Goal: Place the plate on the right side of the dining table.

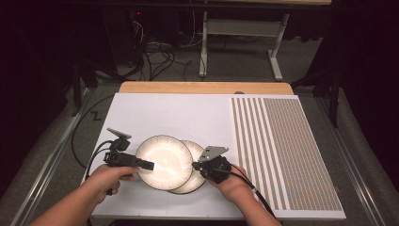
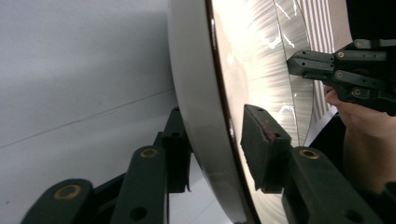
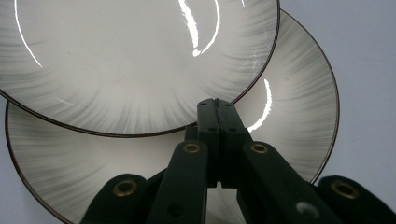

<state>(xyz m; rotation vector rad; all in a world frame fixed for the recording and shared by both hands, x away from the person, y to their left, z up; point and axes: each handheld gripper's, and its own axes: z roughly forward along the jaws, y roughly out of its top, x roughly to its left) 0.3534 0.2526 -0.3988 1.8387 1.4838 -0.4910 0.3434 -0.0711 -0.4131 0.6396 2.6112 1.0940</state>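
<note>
Glazed upper plate [image 1: 164, 161], near the table's [image 1: 188, 117] front edge, overlaps the lower plate [image 1: 194, 183]; left gripper [image 2: 212, 154] straddles its rim, seemingly clamped, while right gripper [image 3: 216, 105] has jaws pressed together.

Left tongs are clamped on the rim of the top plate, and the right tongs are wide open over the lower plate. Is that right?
Not quite. The right tongs are shut, their jaws pressed together over the lower plate, as the right gripper view shows. The rest holds: the left tongs straddle the rim of the top plate.
</note>
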